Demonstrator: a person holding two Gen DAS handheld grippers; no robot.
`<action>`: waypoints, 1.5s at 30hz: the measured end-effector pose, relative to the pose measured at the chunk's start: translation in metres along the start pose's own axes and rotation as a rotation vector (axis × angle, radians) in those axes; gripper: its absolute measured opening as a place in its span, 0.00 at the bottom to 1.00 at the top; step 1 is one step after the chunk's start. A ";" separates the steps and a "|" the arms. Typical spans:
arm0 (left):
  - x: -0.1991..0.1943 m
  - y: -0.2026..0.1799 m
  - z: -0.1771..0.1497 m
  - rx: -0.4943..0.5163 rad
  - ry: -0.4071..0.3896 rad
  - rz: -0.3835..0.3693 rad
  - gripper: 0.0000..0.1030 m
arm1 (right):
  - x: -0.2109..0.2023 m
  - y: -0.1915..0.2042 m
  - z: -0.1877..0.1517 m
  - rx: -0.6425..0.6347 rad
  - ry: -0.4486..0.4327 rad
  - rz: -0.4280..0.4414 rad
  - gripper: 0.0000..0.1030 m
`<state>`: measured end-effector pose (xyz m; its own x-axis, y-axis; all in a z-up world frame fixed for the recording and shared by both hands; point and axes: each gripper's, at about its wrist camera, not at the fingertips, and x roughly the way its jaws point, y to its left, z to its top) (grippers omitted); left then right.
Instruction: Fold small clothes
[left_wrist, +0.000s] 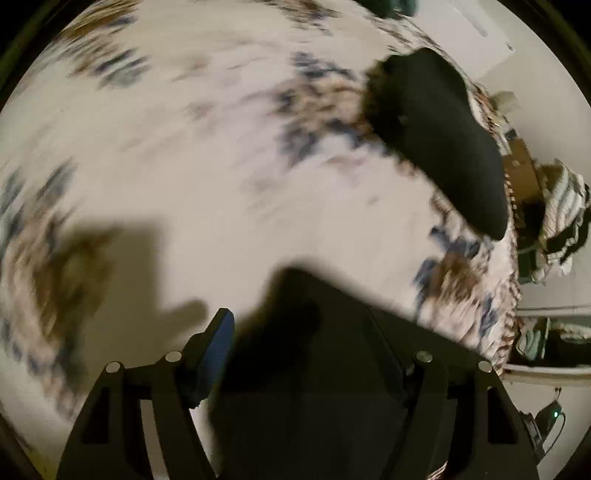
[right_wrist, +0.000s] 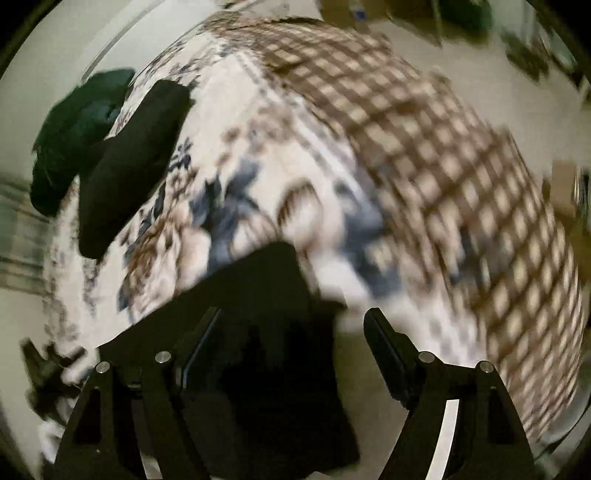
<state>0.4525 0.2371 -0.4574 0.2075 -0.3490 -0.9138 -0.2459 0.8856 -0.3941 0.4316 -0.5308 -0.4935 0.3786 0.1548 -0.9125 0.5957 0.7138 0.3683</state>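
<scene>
A black garment (left_wrist: 325, 354) lies between the fingers of my left gripper (left_wrist: 299, 332), whose jaws stand wide apart; it covers the right finger. A second black folded garment (left_wrist: 439, 133) lies on the patterned bedspread (left_wrist: 184, 147) at the upper right. In the right wrist view the same black garment (right_wrist: 266, 332) lies between the wide-open fingers of my right gripper (right_wrist: 295, 332). The second black garment (right_wrist: 129, 162) lies at the upper left, beside a dark green cloth (right_wrist: 70, 136). Both views are blurred.
The bedspread (right_wrist: 424, 166) is white with blue and brown flowers and a brown check border. A striped cloth pile (left_wrist: 565, 214) and boxes lie on the floor beyond the bed's right edge.
</scene>
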 end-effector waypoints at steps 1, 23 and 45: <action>-0.005 0.016 -0.017 -0.030 0.015 0.011 0.68 | -0.006 -0.015 -0.017 0.062 0.026 0.039 0.77; 0.011 0.044 -0.140 -0.340 -0.042 -0.148 0.21 | 0.040 -0.071 -0.141 0.566 0.083 0.281 0.04; 0.016 0.051 -0.155 -0.468 0.047 -0.292 0.69 | 0.035 -0.070 -0.162 0.490 0.185 0.408 0.70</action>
<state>0.2961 0.2291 -0.5079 0.2906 -0.5826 -0.7590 -0.5811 0.5228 -0.6237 0.2882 -0.4642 -0.5801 0.5405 0.4929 -0.6818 0.6999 0.1862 0.6895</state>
